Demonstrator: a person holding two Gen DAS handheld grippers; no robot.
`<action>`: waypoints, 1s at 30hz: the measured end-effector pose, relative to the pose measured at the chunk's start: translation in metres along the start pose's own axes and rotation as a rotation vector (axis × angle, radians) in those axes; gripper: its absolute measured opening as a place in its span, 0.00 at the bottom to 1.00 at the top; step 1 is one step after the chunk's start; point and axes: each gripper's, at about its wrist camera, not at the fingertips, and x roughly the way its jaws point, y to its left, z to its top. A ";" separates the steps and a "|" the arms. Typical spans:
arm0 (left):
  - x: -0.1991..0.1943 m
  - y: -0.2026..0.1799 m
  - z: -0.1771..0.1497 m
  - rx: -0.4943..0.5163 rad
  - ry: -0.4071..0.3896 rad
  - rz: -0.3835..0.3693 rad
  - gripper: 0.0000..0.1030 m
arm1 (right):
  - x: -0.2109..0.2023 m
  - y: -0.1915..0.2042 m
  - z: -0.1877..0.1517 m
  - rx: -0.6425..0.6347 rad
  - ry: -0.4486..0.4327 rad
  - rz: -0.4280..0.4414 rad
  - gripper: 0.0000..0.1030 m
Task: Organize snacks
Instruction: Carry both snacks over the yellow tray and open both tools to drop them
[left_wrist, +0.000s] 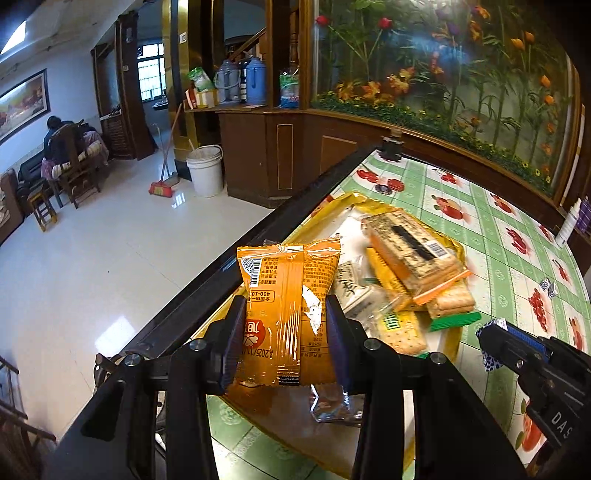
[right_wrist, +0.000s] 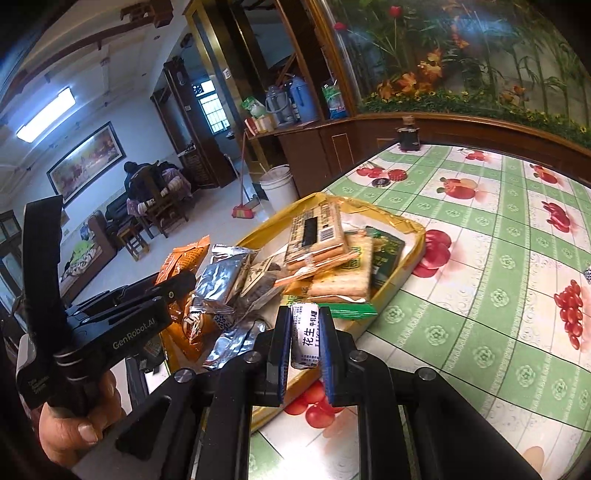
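My left gripper (left_wrist: 286, 314) is shut on an orange snack packet (left_wrist: 288, 295) and holds it upright above the near end of a gold tray (left_wrist: 456, 251). The tray holds several snacks: cracker packs (left_wrist: 413, 251), a silver wrapper (left_wrist: 330, 404). My right gripper (right_wrist: 304, 332) is shut on a small white peanut candy (right_wrist: 306, 334) at the tray's near edge (right_wrist: 413, 258). The left gripper with the orange packet (right_wrist: 183, 254) also shows at left in the right wrist view, and the right gripper's tip (left_wrist: 491, 339) at right in the left wrist view.
The table has a green checked fruit-print cloth (right_wrist: 498, 295). A dark jar (right_wrist: 408, 138) stands at the far edge, a bottle cap (right_wrist: 382, 182) lies near it. The table's dark left edge (left_wrist: 258, 240) drops to a tiled floor with a white bucket (left_wrist: 205, 170).
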 end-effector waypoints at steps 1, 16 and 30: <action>0.002 0.002 0.000 -0.006 0.005 0.002 0.39 | 0.002 0.002 0.000 -0.003 0.005 0.006 0.14; 0.033 0.010 -0.005 -0.026 0.073 -0.006 0.39 | 0.057 0.033 -0.005 -0.047 0.094 0.040 0.15; 0.030 0.021 -0.001 -0.075 0.058 -0.018 0.59 | 0.054 0.026 -0.005 -0.038 0.084 0.028 0.23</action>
